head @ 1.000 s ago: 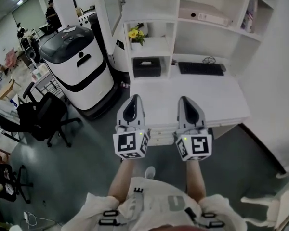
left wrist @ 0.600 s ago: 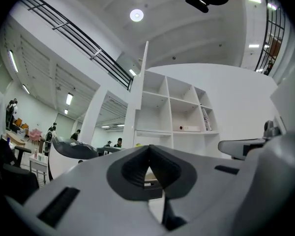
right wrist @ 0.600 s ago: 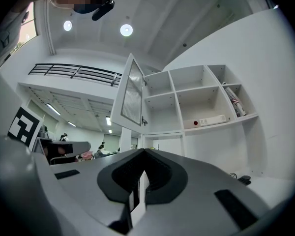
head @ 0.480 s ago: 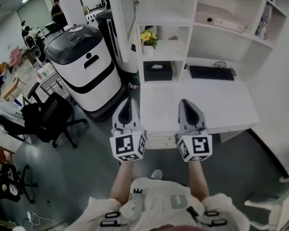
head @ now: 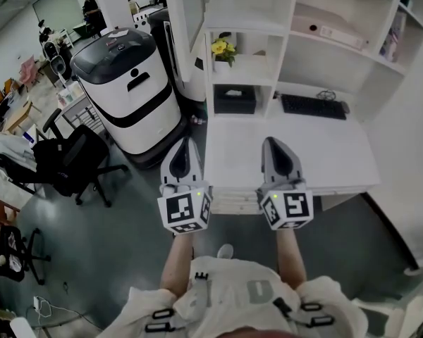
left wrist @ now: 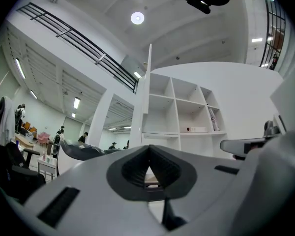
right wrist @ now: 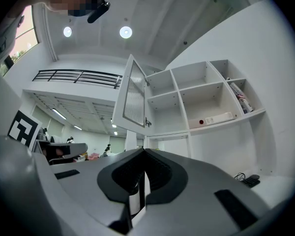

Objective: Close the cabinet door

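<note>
The white cabinet door [head: 189, 9] with a ribbed glass pane stands swung open at the upper left of the white shelf unit [head: 282, 27]. In the right gripper view the door [right wrist: 132, 100] hangs open, hinged beside the top shelves. The left gripper view shows the door [left wrist: 149, 90] edge-on. My left gripper [head: 182, 142] and right gripper [head: 272, 141] are held side by side at the desk's front, well short of the door. Both are shut and empty; the left gripper's [left wrist: 148, 148] and the right gripper's [right wrist: 143, 151] tips meet.
A white desk [head: 324, 157] carries a black keyboard [head: 314, 106]. On the shelves are a black box [head: 234, 99] and yellow flowers [head: 224, 48]. A large white-and-black machine [head: 130, 90] and a black office chair [head: 67, 162] stand to the left. People stand far back.
In the head view the shelf unit, desk and machine have slid right and closer. Both grippers stay side by side and shut; the left one now hangs past the desk's left edge.
</note>
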`<state>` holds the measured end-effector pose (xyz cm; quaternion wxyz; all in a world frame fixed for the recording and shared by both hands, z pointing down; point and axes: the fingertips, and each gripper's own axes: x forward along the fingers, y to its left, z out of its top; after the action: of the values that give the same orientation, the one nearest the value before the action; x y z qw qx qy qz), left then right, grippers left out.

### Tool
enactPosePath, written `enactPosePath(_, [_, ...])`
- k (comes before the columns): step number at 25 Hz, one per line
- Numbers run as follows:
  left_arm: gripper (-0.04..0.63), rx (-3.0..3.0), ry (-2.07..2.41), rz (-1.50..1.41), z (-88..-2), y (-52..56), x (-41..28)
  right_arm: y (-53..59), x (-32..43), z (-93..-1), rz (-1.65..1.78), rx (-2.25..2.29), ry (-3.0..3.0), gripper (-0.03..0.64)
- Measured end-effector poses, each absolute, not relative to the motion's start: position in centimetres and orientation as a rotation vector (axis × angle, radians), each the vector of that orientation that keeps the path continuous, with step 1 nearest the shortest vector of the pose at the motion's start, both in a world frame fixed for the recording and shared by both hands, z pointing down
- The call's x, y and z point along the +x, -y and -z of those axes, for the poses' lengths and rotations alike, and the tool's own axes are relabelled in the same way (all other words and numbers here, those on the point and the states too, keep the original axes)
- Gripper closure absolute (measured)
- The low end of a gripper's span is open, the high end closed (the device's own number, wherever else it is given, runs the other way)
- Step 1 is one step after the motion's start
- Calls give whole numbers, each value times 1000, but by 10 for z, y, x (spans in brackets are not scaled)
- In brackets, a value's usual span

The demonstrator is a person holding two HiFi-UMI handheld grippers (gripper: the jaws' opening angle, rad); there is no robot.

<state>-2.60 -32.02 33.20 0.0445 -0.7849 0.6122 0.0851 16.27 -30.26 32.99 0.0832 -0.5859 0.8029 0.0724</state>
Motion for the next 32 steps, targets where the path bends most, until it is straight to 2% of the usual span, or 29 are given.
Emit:
enactPosePath(13, [591, -2300, -1951, -256, -310, 308, -53, 314, 143, -276, -250, -1580, -2437, 611])
enactPosePath(14, [591, -2302, -1957, -258, -309, 309, -55, 316, 139, -266, -259, -1552, -2439, 602])
enactPosePath(16, [591, -2292, -1965, -256, -307, 310, -59, 321, 128, -241, -270, -1473, -2458, 493])
enactPosePath(19, [591, -2283, -1966, -257, -302, 312, -62, 327, 106, -197, -316, -1361, -2473, 450])
enactPosePath(27, [591, -2303, -1920, -306, -279, 325, -54, 343, 44, -98, -497, -1215, -2486, 442])
enactPosePath(32, [591, -2298, -1905, -307, -273, 331, -52, 373, 14, -77, -447, -1185, -2535, 442])
